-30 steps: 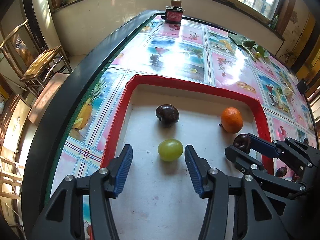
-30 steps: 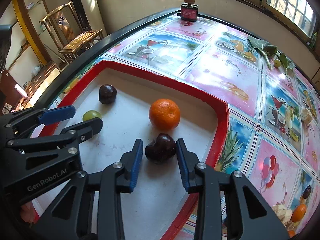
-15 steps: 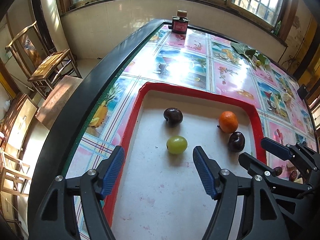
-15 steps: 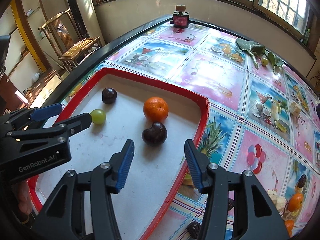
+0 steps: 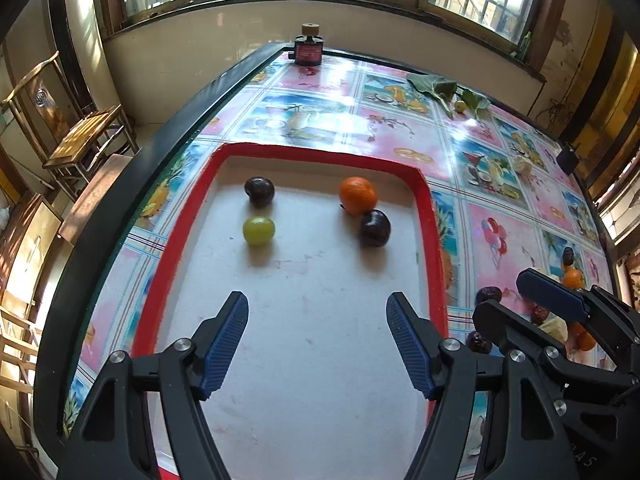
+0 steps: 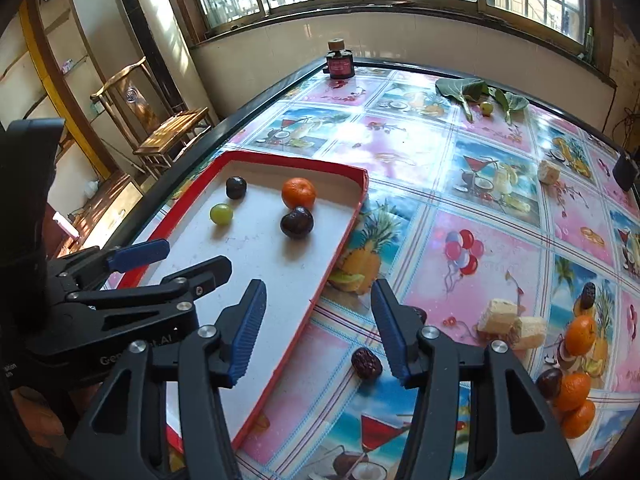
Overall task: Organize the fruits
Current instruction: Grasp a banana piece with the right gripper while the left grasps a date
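Note:
A red-rimmed tray [image 5: 432,224] [image 6: 340,240] with a white floor holds a dark plum [image 5: 259,191] [image 6: 235,187], a green grape [image 5: 258,230] [image 6: 221,214], an orange [image 5: 357,195] [image 6: 298,193] and a second dark plum [image 5: 375,228] [image 6: 296,222] touching the orange. My left gripper [image 5: 318,344] [image 6: 168,258] hangs open and empty over the tray's near half. My right gripper [image 6: 318,328] [image 5: 516,296] is open and empty above the tray's right rim and the tablecloth. A red date [image 6: 366,362] lies on the cloth between its fingers.
More fruit lies at the right of the patterned table: oranges [image 6: 580,332], a dark plum [image 6: 549,382], a date [image 6: 588,295], pale chunks [image 6: 512,322]. Green leaves with a small fruit [image 6: 486,107] and a red-labelled bottle [image 6: 340,65] stand at the far edge. A wooden chair [image 6: 168,132] stands left.
Both grippers have opened wider and pulled back and up from the tray. The right gripper has let go of the dark plum, which now rests beside the orange.

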Tool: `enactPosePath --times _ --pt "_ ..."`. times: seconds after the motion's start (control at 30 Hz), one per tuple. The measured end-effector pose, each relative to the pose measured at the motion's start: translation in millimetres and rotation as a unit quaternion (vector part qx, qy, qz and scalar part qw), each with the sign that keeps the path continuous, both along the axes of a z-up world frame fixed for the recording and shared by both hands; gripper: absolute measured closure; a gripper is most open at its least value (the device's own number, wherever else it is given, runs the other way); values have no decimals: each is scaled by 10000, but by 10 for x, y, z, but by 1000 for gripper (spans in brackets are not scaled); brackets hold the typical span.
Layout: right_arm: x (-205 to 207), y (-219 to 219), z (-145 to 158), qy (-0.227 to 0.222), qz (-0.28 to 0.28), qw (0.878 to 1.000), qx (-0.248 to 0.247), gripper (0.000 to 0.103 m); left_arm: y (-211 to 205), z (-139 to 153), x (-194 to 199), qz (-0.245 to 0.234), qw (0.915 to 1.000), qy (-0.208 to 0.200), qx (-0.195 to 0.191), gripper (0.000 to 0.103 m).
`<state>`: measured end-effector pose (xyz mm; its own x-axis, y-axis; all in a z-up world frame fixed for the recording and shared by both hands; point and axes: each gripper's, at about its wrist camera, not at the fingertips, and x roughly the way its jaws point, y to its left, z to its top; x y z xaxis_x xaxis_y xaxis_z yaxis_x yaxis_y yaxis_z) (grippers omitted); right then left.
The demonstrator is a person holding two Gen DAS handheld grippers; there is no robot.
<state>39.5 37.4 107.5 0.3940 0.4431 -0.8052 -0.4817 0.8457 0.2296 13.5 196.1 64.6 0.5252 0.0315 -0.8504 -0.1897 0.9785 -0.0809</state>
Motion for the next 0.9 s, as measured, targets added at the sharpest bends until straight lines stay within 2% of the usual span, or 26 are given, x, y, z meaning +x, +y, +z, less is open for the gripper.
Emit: enactPosePath --times 0.23,0.47,0.57,0.67,0.9 --pt "-181 -783 -34 94 -417 9989 208 46 -547 48 -191 -388 9991 -79 -126 31" --pt "-286 -1418 -212 169 -803 9964 197 45 -1014 -50 -236 -759 9971 4 -47 31" --pt "-271 -1510 -308 268 -791 9964 168 45 -1144 -113 -239 -818 9966 74 -29 31" --pt "-244 -1526 -360 332 -688 9965 346 45 -1213 -157 -245 -792 9968 98 24 31" --pt "-76 -1343 -512 378 -377 9982 283 45 -1157 -232 -250 -577 9982 165 -87 31"
